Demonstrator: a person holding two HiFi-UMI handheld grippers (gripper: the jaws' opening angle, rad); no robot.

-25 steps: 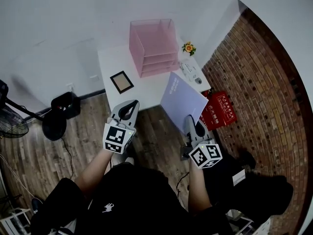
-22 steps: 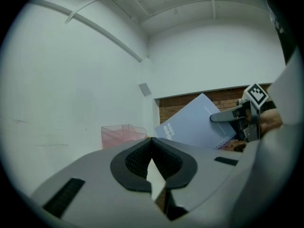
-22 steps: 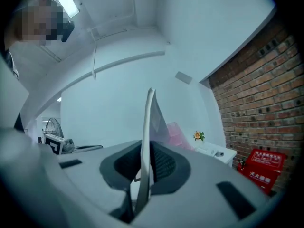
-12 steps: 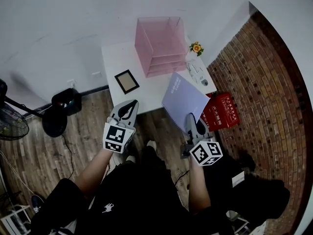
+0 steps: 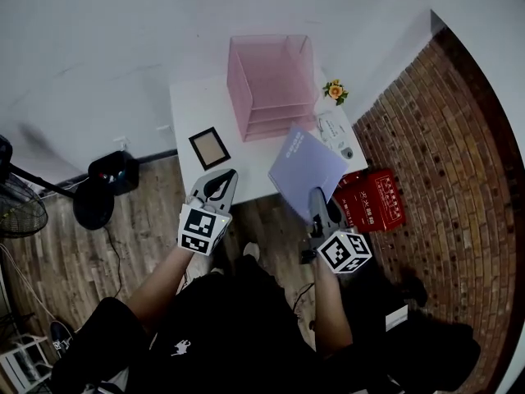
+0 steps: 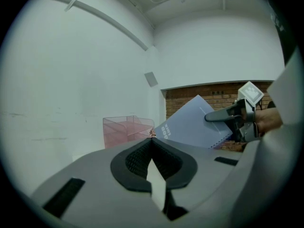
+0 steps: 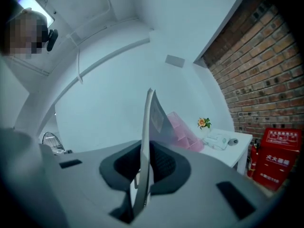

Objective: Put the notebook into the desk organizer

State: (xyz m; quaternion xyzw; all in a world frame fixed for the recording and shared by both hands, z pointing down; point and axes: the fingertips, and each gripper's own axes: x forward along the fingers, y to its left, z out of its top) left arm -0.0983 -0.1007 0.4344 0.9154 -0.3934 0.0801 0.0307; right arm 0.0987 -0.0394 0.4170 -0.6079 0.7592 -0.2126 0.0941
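Lilac notebook (image 5: 308, 164) sits right of centre in the head view. It is off the desk (image 5: 197, 109) and tilted over the desk's lower-right corner. Right gripper (image 5: 314, 195) has its jaws clenched on the notebook's lower edge. In the right gripper view the cover stands edge-on between the pads and runs up past the tips. Pink desk organizer (image 5: 275, 84) is at upper centre, on the far part of the white desk. The notebook's top corner is just below-right of its open front; can't tell if they touch. Left gripper (image 5: 223, 176) is left of centre at the desk's near edge, jaws closed together with nothing between them. Small picture frame (image 5: 207, 147) lies flat just above it. Red box (image 5: 373, 199) sits on the floor by the brick wall (image 5: 443, 162).
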